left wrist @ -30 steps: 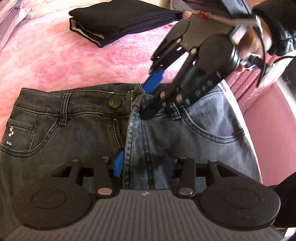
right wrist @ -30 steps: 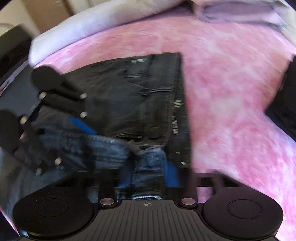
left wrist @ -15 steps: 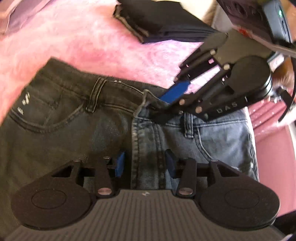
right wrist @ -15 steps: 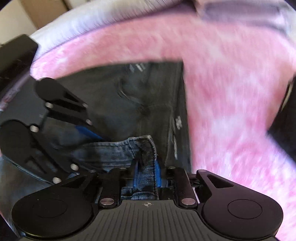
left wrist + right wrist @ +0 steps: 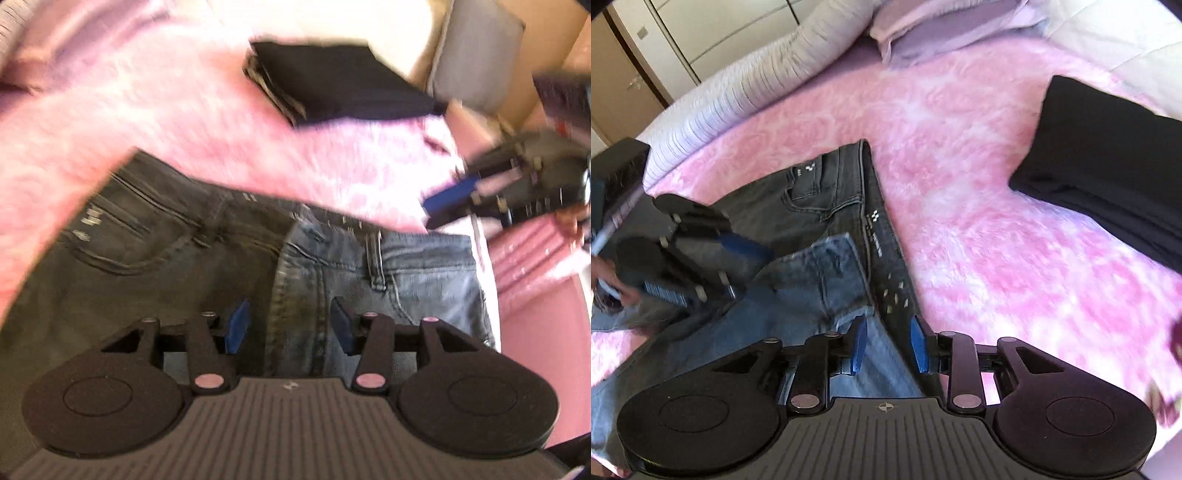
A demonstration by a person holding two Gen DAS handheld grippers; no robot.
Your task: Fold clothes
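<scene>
Two grippers hovered over the jeans (image 5: pixel 827 229), which lay on the pink blanket (image 5: pixel 960 184). The left gripper (image 5: pixel 290 325) was closing, pads clear of the denim, while the right gripper (image 5: pixel 888 345) was opening, gripping nothing. A folded black garment (image 5: pixel 340 85) sat well apart.

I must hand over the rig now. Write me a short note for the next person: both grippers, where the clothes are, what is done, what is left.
Left gripper: closing, blue fingers not pressing the jeans below them.
Right gripper: opening, nothing pinched, above the jeans' waistband.
Jeans: on the pink blanket, waist end partly doubled, lighter inside showing over the dark front.
Black garment: already folded, farther along the blanket.
Left to do: finish folding the jeans, probably stack them by the black garment.
</scene>
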